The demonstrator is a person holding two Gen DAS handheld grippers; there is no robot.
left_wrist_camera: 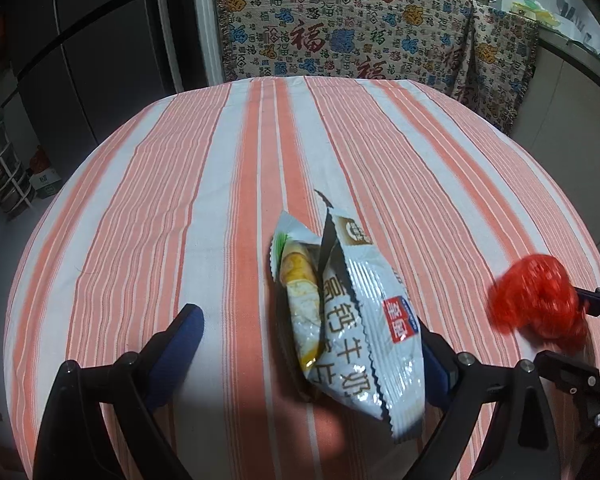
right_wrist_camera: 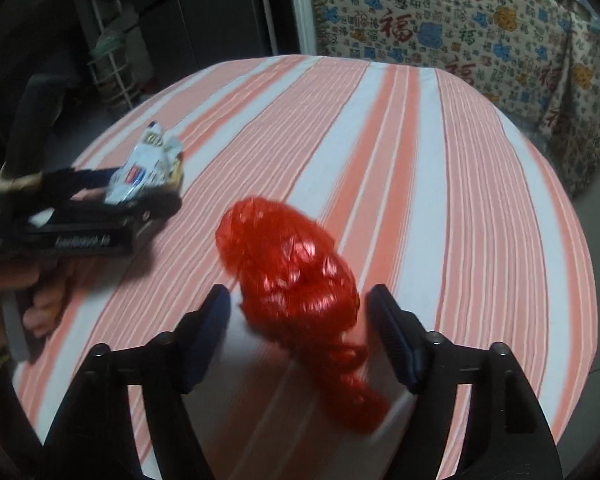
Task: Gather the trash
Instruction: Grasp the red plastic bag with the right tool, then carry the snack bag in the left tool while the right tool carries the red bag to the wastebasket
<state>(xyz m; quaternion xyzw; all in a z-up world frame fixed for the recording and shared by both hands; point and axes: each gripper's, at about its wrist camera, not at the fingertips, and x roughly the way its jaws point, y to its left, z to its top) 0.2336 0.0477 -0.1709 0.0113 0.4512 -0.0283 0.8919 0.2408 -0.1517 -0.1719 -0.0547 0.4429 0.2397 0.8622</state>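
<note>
Round table (left_wrist_camera: 204, 184) under an orange-and-white striped cloth takes up most of the room ahead. Behind it, a chair or sofa back draped in a patterned throw (left_wrist_camera: 340, 28) with red characters and blue and yellow motifs. Dark cabinet doors (left_wrist_camera: 80, 60) to the left; a white wire rack (left_wrist_camera: 0, 168) on the floor beside them.

Left gripper (left_wrist_camera: 312, 332): fingers spread wide, angled down at the cloth. Two snack wrappers (left_wrist_camera: 352, 320) stand between them, a silver-white one with printed characters and a smaller one showing yellow food print tucked against its left side. The wrappers lean on the right finger; the left finger (left_wrist_camera: 180, 340) is well clear of them. Cannot tell whether the wrappers rest on the cloth or hang off that finger. Seen from the right wrist view, the same wrappers (right_wrist_camera: 144, 172) sit at the tip of the left gripper, near the table's left edge, with a person's hand (right_wrist_camera: 40, 300) below.

Right gripper (right_wrist_camera: 300, 300): jaws moderately wide, not pressing anything. A crumpled red net bag (right_wrist_camera: 292, 276), blurred, lies between the fingers, gaps on both sides. In the left view it (left_wrist_camera: 536, 296) is near the table's right edge, well apart from the wrappers.
</note>
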